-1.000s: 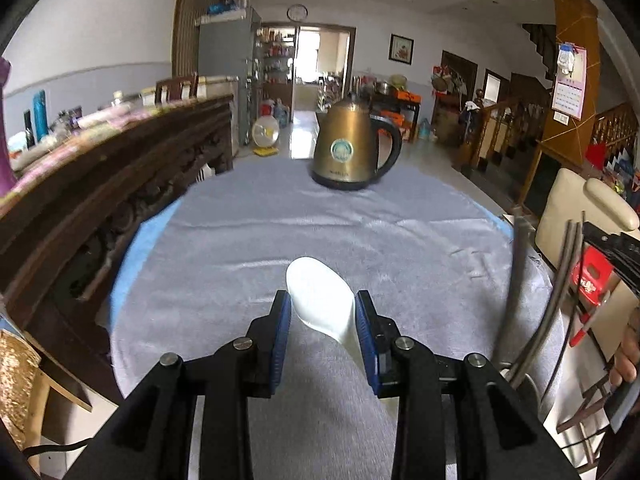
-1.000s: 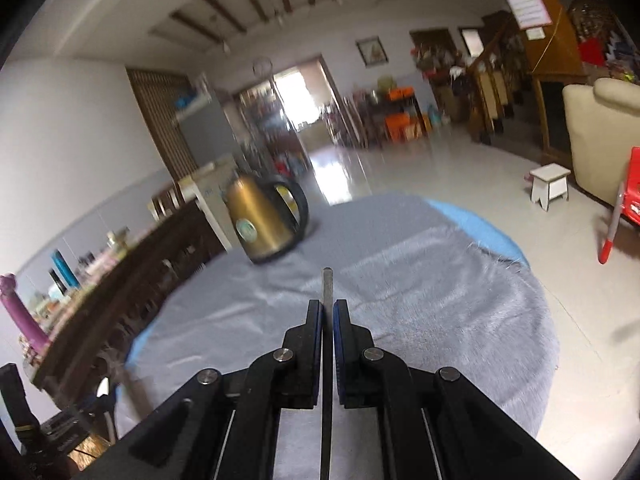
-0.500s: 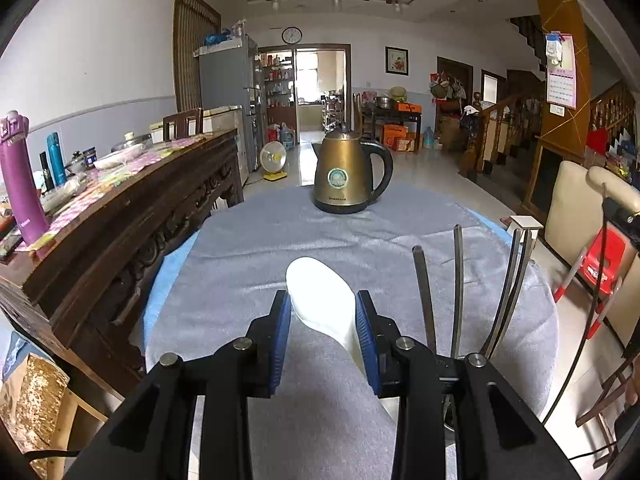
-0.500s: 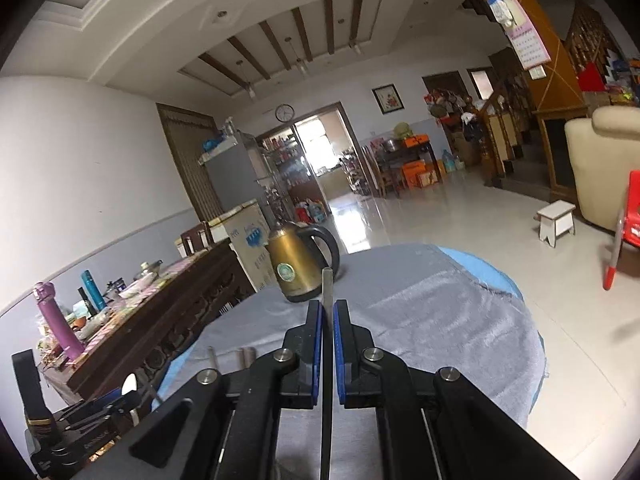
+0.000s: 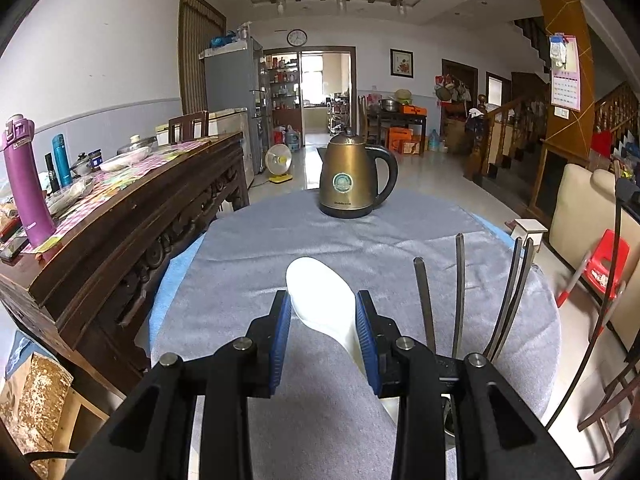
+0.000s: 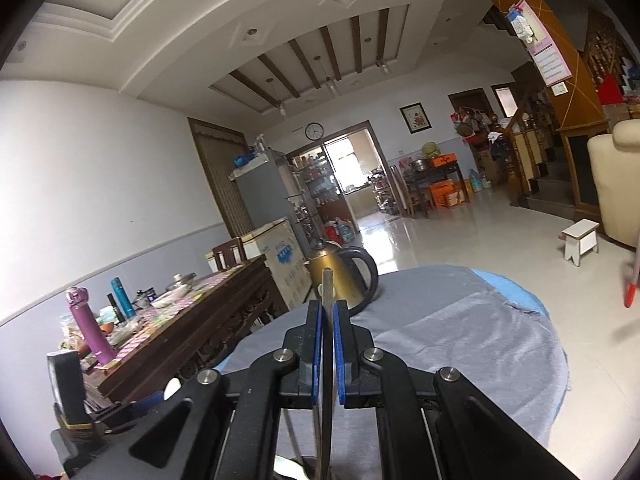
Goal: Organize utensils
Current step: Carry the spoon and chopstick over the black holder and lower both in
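Both hands are loaded right now, so this looks like the carry-and-drop part of sorting the utensils. The left gripper (image 5: 322,324) is clamped on a white plastic rice spoon (image 5: 320,296), its broad bowl sticking out past the blue pads over the grey tablecloth (image 5: 248,256). The right gripper (image 6: 327,312) is squeezed down on a thin flat metal utensil handle (image 6: 327,280), which pokes up between the pads; I can't tell whether it's a knife, fork or spoon since the working end is out of sight. Just to the right of the left gripper, a bunch of metal handles (image 5: 460,280) stand upright, so I'd guess a utensil holder sits right below, but the gripper body hides it almost completely. A brass-coloured electric kettle (image 5: 352,184) stands at the far side of the table, well apart from all this. My read: next up is getting one of these pieces over that holder, tipping it to go in handle-up or head-down like the rest, lowering, then letting go. Main thing to watch is not knocking the handles already standing there.
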A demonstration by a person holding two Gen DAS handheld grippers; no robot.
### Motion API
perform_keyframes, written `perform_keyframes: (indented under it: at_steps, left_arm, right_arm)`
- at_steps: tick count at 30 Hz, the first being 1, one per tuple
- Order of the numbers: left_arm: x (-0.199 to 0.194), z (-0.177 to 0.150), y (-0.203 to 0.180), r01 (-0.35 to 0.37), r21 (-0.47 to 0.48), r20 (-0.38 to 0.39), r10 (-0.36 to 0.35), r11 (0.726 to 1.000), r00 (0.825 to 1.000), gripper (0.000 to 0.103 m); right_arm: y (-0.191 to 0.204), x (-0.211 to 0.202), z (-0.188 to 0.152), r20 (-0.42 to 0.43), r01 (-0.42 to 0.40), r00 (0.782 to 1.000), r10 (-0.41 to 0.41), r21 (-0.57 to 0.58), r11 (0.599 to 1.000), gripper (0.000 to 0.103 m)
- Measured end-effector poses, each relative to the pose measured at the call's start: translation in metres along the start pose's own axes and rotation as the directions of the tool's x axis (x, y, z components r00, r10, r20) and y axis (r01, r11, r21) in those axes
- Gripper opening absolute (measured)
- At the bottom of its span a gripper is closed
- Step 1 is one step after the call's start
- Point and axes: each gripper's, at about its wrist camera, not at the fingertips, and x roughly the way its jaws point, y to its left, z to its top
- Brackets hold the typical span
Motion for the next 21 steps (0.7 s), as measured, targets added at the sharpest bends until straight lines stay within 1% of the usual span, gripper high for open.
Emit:
perform_keyframes:
  at_steps: [6,9,13,17,21]
  left_arm:
    - [-0.001,-0.001,-0.001,0.025,-0.023,-0.006,-0.026,0.999,1.0,0.034]
    - [0.0,-0.003,0.001,0.057,-0.058,-0.003,-0.058,0.997,0.998,0.034]
    - [0.0,-0.005,0.001,0.076,-0.09,0.017,-0.075,0.993,0.997,0.034]
    - [0.001,-0.007,-0.003,0.068,-0.094,0.036,-0.064,0.993,0.997,0.034]
    - [0.004,-0.009,-0.013,0.049,-0.075,0.044,-0.046,0.996,0.998,0.034]
  right_arm:
    - [0.003,-0.003,-0.004,0.027,-0.011,1.0,0.01,0.02,1.0,0.006]
    - [0.006,-0.004,-0.008,0.045,-0.002,0.999,0.001,0.012,1.0,0.006]
    - [0.009,-0.008,-0.012,0.069,0.004,0.998,-0.005,0.005,1.0,0.006]
    - [0.012,-0.009,-0.013,0.089,0.008,0.996,-0.009,0.007,1.0,0.006]
    - [0.012,-0.007,-0.014,0.104,0.005,0.995,-0.007,0.019,1.0,0.006]
